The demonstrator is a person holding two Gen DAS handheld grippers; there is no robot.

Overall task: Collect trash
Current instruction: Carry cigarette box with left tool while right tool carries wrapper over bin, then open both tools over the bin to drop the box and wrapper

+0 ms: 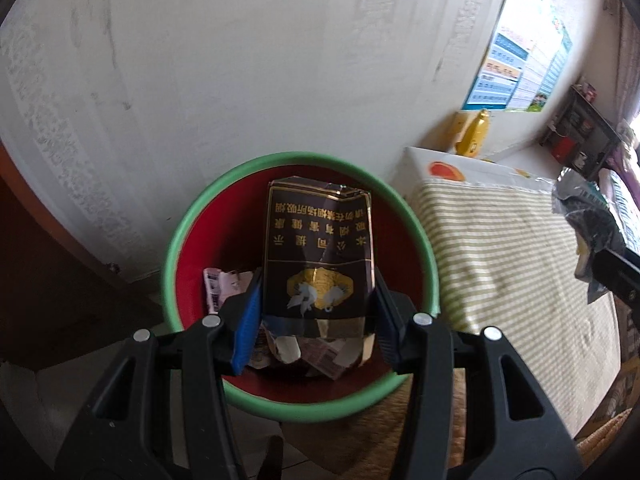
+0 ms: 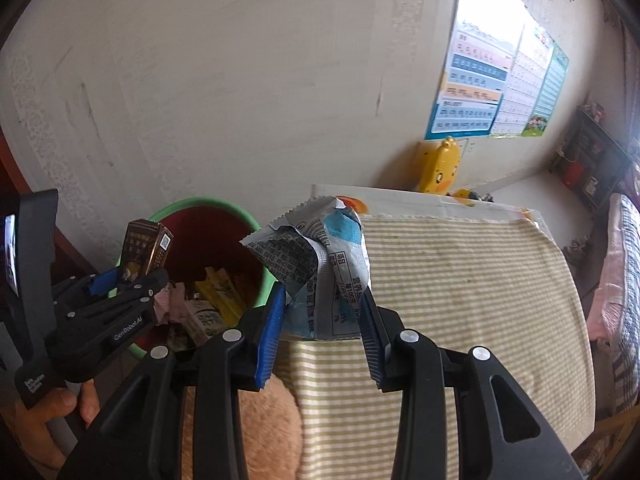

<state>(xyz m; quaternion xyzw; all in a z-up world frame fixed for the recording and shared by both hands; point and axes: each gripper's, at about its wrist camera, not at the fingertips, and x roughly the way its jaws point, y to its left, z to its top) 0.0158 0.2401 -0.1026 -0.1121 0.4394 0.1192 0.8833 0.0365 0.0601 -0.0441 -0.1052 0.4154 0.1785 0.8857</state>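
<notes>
Two pieces of trash are in your grip. Your left gripper (image 1: 318, 316) is clamped on the dark cigarette pack (image 1: 320, 246), which stands up at 12 o'clock from the fingertips, directly above the green-rimmed red bin (image 1: 176, 240) with wrappers lying inside. Your right gripper (image 2: 322, 334) pinches the crumpled silver-and-blue wrapper (image 2: 316, 256), also rising at 12 o'clock, over the striped cloth (image 2: 460, 280), with the bin at its 10 o'clock.
</notes>
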